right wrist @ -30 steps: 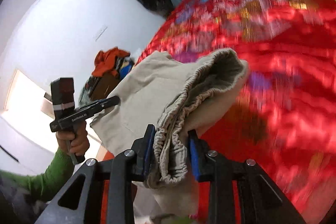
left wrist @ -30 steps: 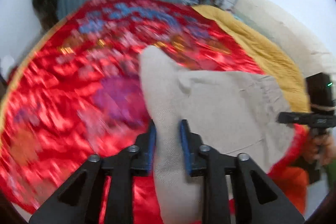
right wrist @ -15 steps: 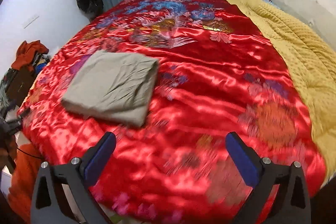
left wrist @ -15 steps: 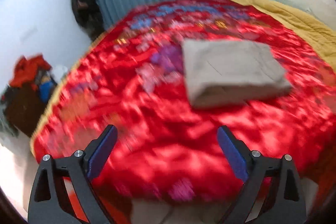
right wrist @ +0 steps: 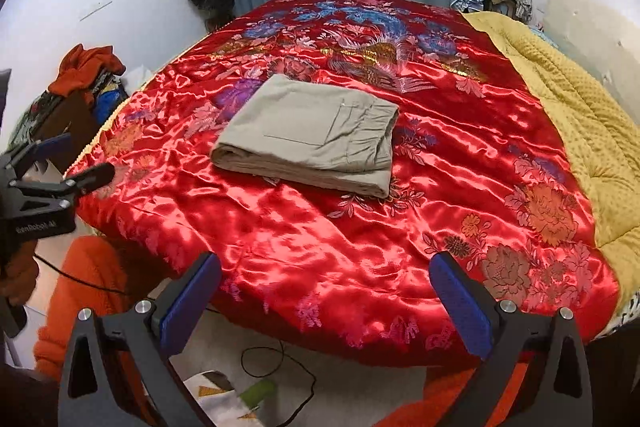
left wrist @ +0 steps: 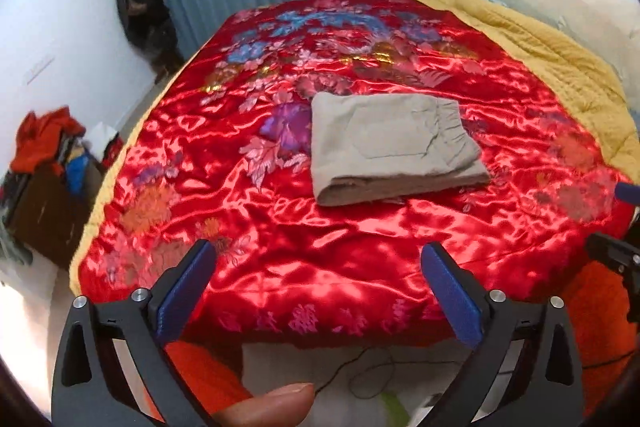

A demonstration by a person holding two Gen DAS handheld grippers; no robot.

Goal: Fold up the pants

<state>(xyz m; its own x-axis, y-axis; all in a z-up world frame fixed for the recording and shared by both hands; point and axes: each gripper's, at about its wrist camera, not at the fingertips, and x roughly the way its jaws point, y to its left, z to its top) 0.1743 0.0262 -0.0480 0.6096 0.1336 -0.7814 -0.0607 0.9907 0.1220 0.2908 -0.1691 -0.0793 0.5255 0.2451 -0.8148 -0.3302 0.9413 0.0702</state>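
My left gripper (left wrist: 316, 269) and my right gripper (right wrist: 324, 281) both hang off the near edge of the bed (right wrist: 360, 247), jaws spread wide with nothing between them. The pants (left wrist: 390, 147) lie ahead of both, well apart from the jaws, resting on the red satin bedspread (left wrist: 280, 227). In the left wrist view they sit just right of centre in the upper middle of the frame; in the right wrist view the pants (right wrist: 312, 135) sit left of centre. That puts the bundle between my two hands, neither clearly nearer. Its long side runs roughly across the frame, the gathered waistband at the right end and the thick rolled fold facing me. It looks like a flat, compact beige rectangle, layers stacked evenly, a pocket outline showing on top. I judge the folding finished, so any coming move is only a tidy-up reach forward
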